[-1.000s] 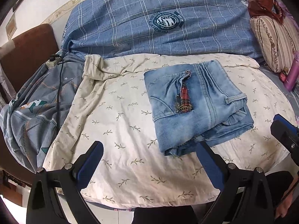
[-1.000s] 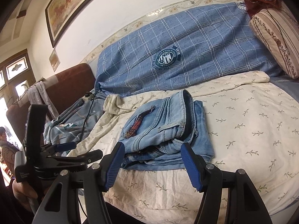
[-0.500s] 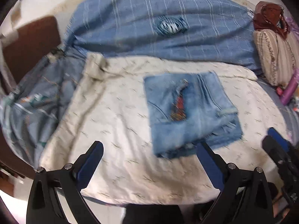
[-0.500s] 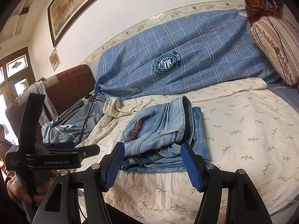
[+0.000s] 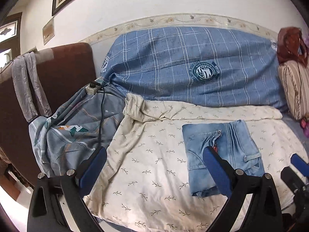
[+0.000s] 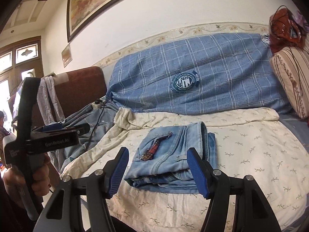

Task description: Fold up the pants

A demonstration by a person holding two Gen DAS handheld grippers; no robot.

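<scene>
The light blue jeans (image 5: 222, 150) lie folded into a compact rectangle on the cream leaf-print sheet (image 5: 154, 164). They also show in the right wrist view (image 6: 173, 158), with a red-trimmed zipper on top. My left gripper (image 5: 154, 166) is open and empty, held back from the bed's front edge, left of the jeans. My right gripper (image 6: 156, 172) is open and empty, just in front of the jeans, apart from them. The left gripper also shows at the left of the right wrist view (image 6: 58, 135), and the right one at the right edge of the left wrist view (image 5: 297, 166).
A blue plaid quilt (image 5: 193, 67) is piled against the wall behind. A grey patterned blanket (image 5: 77, 127) with a power strip and black cable (image 5: 101, 112) lies at the left. A brown headboard (image 5: 63, 73) stands far left. A striped pillow (image 5: 295, 89) sits at right.
Both grippers have pulled back from the bed and tilted up, so the wall and picture frame show now. The folded jeans have not moved. Both grippers stay open.
</scene>
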